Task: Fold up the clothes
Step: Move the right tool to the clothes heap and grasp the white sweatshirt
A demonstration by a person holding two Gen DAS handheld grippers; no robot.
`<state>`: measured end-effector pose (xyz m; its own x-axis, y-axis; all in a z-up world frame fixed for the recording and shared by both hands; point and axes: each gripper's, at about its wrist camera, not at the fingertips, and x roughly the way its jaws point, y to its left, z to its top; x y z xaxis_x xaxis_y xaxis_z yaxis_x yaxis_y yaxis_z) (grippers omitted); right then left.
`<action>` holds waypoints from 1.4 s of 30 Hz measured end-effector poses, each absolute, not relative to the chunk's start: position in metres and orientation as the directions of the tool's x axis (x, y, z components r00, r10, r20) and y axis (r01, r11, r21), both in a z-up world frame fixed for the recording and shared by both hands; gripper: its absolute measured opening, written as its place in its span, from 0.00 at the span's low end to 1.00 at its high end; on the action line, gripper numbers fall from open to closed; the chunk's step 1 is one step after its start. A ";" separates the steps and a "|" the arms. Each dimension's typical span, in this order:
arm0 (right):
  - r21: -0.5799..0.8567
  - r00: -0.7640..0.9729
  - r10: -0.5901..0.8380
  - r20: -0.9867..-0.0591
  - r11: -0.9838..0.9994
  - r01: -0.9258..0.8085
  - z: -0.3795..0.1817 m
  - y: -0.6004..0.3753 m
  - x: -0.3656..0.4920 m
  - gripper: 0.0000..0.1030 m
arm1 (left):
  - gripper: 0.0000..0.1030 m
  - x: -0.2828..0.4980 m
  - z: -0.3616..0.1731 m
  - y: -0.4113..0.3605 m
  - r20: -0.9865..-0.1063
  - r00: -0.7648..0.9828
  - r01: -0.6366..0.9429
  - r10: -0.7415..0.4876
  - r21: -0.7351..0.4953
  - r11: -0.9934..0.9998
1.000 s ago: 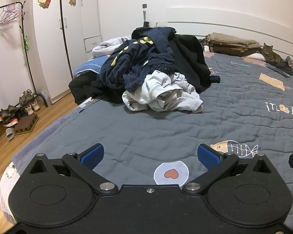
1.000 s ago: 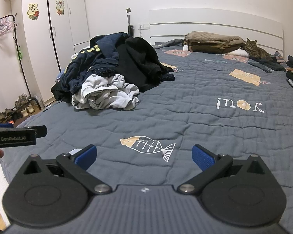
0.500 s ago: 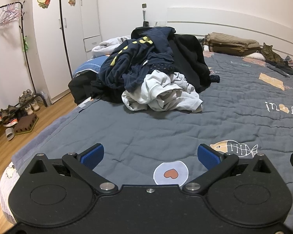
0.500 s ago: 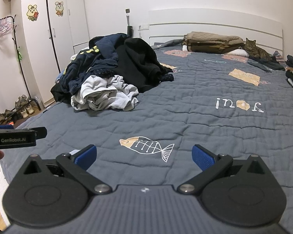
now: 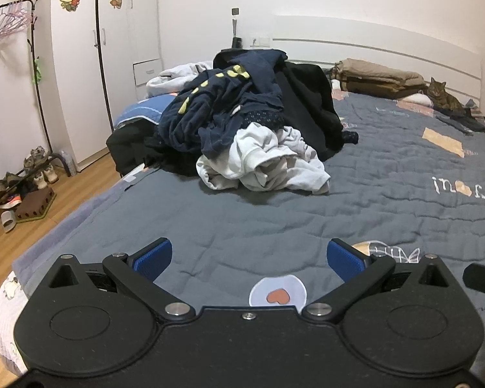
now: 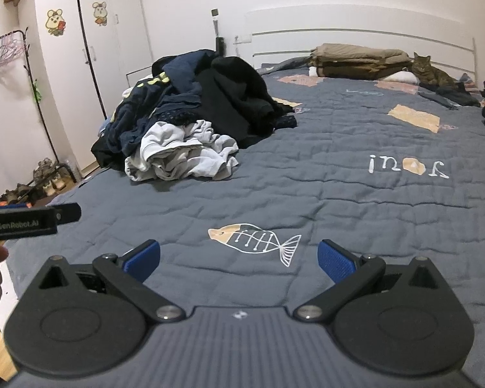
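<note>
Both tongs, the left gripper [image 5: 249, 256] and right gripper [image 6: 239, 256], stand wide apart, holding nothing. The tangled clothes pile [image 5: 242, 129] near the bed's [image 5: 388, 213] left edge could slide off if one piece is pulled.

Both wrist cameras sit low over the near edge of the bed [image 5: 274, 226], each looking forward between its own spread blue fingertips toward the headboard [image 5: 388, 55]. The left wrist view stands nearer the bed's left edge, with the clothes pile [image 5: 242, 129] almost straight ahead and the wardrobe [image 5: 80, 64] at left; the right wrist view stands further right, so the pile [image 6: 194, 123] falls left of centre. Both share the pile, the fish print [image 6: 255, 239], the cat [image 6: 430, 71] by the headboard, and each catches the other device at its frame edge.
</note>
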<state>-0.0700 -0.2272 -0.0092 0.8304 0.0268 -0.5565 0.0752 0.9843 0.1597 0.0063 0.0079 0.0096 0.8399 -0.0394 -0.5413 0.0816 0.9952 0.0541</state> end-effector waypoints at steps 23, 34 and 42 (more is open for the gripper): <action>0.206 0.797 0.246 -0.551 0.966 -0.156 -0.029 -0.170 0.132 1.00 | 1.00 0.046 0.032 0.080 -0.490 0.867 0.060 -0.091 -0.078 0.995; 0.258 0.806 0.261 -0.532 0.956 -0.140 -0.063 -0.145 0.217 1.00 | 1.00 0.060 0.032 0.105 -0.490 0.864 0.033 -0.114 -0.170 0.985; 0.341 0.802 0.287 -0.523 0.933 -0.112 -0.077 -0.135 0.251 0.94 | 1.00 0.061 0.028 0.102 -0.498 0.856 0.055 -0.141 -0.184 0.981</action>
